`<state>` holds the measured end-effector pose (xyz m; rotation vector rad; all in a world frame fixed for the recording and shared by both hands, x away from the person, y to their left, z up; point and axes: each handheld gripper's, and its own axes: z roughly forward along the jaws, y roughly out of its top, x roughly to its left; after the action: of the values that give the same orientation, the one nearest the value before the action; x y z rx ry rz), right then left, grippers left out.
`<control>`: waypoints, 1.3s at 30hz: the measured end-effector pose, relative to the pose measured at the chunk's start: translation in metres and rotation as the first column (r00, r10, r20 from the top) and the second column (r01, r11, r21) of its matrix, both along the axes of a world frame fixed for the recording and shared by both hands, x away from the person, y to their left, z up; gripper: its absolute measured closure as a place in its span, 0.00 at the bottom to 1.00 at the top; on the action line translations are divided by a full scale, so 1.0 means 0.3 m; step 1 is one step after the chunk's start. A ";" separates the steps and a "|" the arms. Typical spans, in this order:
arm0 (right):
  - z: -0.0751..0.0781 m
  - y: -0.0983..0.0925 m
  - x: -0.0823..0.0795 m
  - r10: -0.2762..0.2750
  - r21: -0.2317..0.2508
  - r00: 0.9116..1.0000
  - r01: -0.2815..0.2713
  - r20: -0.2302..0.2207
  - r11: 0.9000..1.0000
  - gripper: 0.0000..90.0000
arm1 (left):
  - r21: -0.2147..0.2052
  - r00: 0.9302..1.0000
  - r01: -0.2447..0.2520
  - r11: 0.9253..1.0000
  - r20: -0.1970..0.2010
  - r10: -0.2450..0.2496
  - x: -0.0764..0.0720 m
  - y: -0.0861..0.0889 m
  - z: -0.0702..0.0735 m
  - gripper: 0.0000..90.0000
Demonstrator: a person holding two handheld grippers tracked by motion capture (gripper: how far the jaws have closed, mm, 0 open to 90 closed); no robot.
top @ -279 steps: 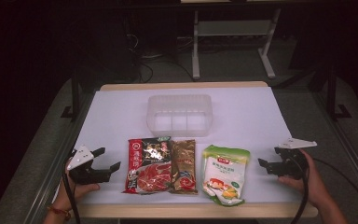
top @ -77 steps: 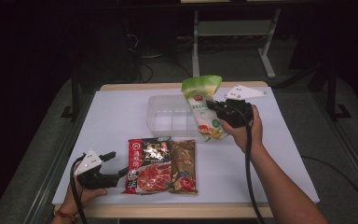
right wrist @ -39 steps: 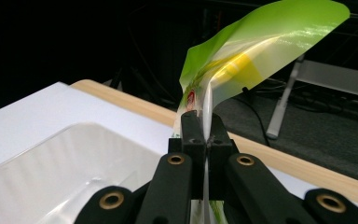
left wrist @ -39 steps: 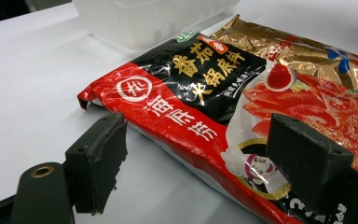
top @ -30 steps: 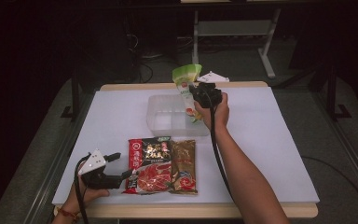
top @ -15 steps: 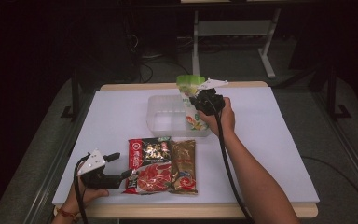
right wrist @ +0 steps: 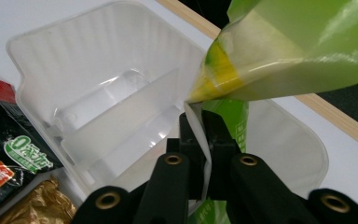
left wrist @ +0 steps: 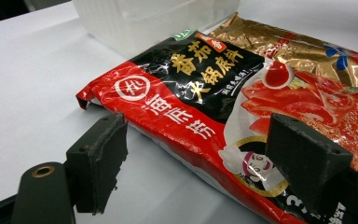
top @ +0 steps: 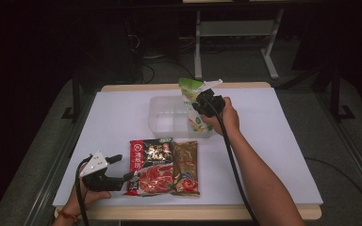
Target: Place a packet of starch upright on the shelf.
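Starting at the left, your left gripper [top: 122, 178] rests on the white table [top: 287, 155] near its front edge, jaws spread wide with nothing between them. In the left gripper view they open toward the near corner of the red hotpot packet [left wrist: 205, 116], which lies flat just ahead, not yet touched. Its long axis runs away from you, toward the tub. Touching its right side lies the gold packet [top: 185, 167], parallel to it.

Behind those two stands the clear plastic tub [top: 162, 117], with a low divider [right wrist: 121, 116] splitting it into compartments. Over its right-hand part your right gripper [top: 201, 104] pinches the green packet [top: 192, 101] by an edge, jaws clamped tight on the film. The packet hangs nearly upright, top leaning toward the far edge of the table, its lower end at or inside the tub's rim; I can't tell whether it touches the floor of the tub.

The coming move looks like a straight drop: the compartment lies directly beneath the packet, so letting go should land it.

Count: three packets, one tub, two grippers.
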<state>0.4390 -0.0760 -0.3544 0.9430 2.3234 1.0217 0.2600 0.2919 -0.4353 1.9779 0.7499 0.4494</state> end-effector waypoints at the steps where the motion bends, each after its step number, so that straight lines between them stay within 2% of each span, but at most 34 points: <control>1: -0.004 -0.003 -0.003 -0.004 0.008 1.000 0.004 0.005 1.000 0.98 | -0.002 1.000 -0.001 1.000 0.000 0.001 0.000 0.001 0.000 0.23; 4: -0.020 -0.012 -0.007 -0.011 0.037 1.000 0.010 0.004 0.999 0.99 | -0.006 1.000 -0.006 1.000 0.000 0.006 0.001 0.002 0.001 0.22; 7: -0.038 -0.018 -0.014 -0.008 0.039 1.000 0.008 0.013 0.999 0.99 | -0.008 1.000 -0.008 1.000 0.003 0.008 -0.001 0.002 0.003 0.23; 11: -0.063 -0.034 -0.019 -0.019 0.072 1.000 0.018 0.012 0.997 0.99 | -0.005 1.000 -0.011 1.000 0.002 0.011 0.000 0.004 0.002 0.23; 13: -0.075 -0.039 -0.021 -0.021 0.078 1.000 0.020 0.012 0.997 0.99 | -0.005 1.000 -0.011 1.000 0.004 0.011 -0.001 0.004 0.001 0.22; 15: -0.086 -0.042 -0.030 -0.019 0.077 0.999 0.017 0.034 0.997 0.99 | -0.006 1.000 -0.012 1.000 0.004 0.012 -0.001 0.004 0.001 0.23; 20: -0.098 -0.050 -0.040 -0.024 0.091 0.999 0.020 0.039 0.996 0.99 | -0.005 1.000 -0.012 1.000 0.005 0.012 -0.002 0.003 0.002 0.23; 25: -0.102 -0.057 -0.049 -0.026 0.081 0.999 0.022 0.046 0.996 0.99 | -0.010 1.000 -0.022 1.000 0.003 0.022 -0.003 0.009 0.002 0.23; 33: -0.105 -0.066 -0.054 -0.029 0.090 0.998 0.024 0.054 0.996 0.97 | -0.016 1.000 -0.023 1.000 0.000 0.023 -0.002 0.008 0.002 0.23; 35: -0.100 -0.072 -0.057 -0.039 0.108 0.998 0.032 0.058 0.994 0.94 | -0.016 1.000 -0.019 1.000 -0.001 0.019 -0.002 0.006 0.003 0.23; 39: -0.090 -0.083 -0.062 -0.043 0.113 0.997 0.036 0.066 0.993 0.90 | -0.011 1.000 -0.017 1.000 -0.004 0.017 0.000 0.001 0.003 0.23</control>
<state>0.4204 -0.1008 -0.3814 0.9768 2.2022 1.1602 0.2600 0.2922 -0.4344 1.9640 0.7703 0.4501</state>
